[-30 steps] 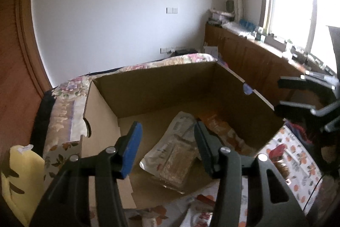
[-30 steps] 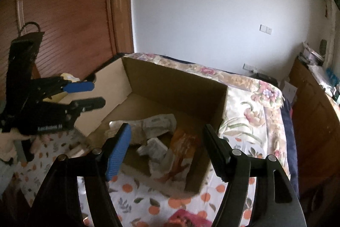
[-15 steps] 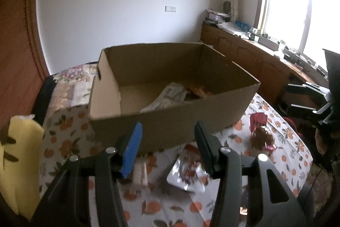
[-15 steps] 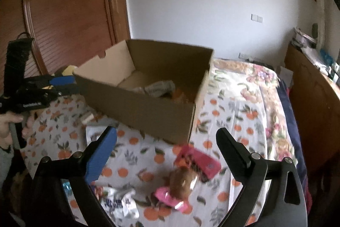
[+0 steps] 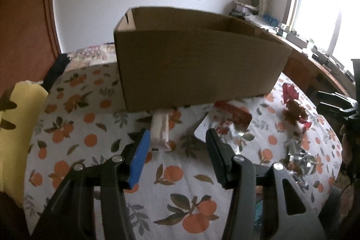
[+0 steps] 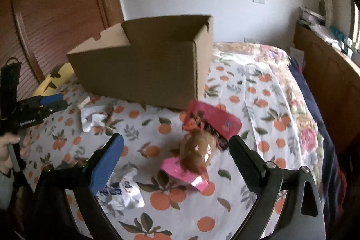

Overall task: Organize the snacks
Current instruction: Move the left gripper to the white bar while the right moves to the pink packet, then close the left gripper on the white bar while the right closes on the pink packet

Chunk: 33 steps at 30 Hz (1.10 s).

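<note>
Two views split the scene between them. Only the left wrist view took in the bright window (image 5: 324,6) and the cluttered sill at far right; only the right wrist view showed the slatted wooden door (image 6: 45,21) at far left and a hand (image 6: 9,147) gripping the other tool. Both caught the white wall and the bed (image 6: 265,91) under its orange-print cloth, with the open cardboard box (image 5: 198,66) standing on it, contents hidden behind the near wall. A yellow cushion (image 5: 15,127) lay at the left edge. In front of the box, the left view found a silver-and-red packet (image 5: 227,118) and a small white packet (image 5: 160,132); the right view found a pink-wrapped brown snack (image 6: 198,152) and a crumpled white wrapper (image 6: 123,190) nearer. Left tongs (image 5: 177,150) stood half open, empty, above the cloth. Right tongs (image 6: 176,156) had just been opening, were spread wide, the pink snack between the pads untouched.
</note>
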Motion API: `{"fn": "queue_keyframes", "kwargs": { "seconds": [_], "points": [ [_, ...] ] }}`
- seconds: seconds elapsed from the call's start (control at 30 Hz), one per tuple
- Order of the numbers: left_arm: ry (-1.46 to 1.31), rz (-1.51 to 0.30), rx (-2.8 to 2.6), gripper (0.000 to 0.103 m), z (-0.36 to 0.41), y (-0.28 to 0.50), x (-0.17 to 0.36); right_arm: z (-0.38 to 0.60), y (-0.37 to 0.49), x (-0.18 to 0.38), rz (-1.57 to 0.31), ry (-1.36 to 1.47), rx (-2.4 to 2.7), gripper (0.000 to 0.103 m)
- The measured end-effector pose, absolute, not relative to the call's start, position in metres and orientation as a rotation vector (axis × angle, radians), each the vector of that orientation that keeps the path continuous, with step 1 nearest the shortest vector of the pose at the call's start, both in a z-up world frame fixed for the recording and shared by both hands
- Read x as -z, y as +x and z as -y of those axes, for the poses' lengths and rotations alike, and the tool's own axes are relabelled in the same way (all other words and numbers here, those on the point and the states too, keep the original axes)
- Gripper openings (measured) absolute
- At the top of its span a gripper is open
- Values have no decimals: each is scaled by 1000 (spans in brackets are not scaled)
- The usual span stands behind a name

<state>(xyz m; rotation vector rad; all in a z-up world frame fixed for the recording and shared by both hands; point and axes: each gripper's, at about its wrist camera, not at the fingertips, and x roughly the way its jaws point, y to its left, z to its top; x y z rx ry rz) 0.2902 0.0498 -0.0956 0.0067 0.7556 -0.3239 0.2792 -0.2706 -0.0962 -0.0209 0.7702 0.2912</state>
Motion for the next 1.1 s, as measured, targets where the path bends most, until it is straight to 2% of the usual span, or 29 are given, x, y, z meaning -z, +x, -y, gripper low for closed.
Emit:
{"fn": "queue_keyframes", "kwargs": {
  "seconds": [0.67,1.1],
  "points": [
    [79,-901,246,51,-40,337,126,286,297,128,-816,26,-244,96],
    [81,-906,221,50,-43,348,133,284,302,136,-861,29,-240,96]
  ]
}}
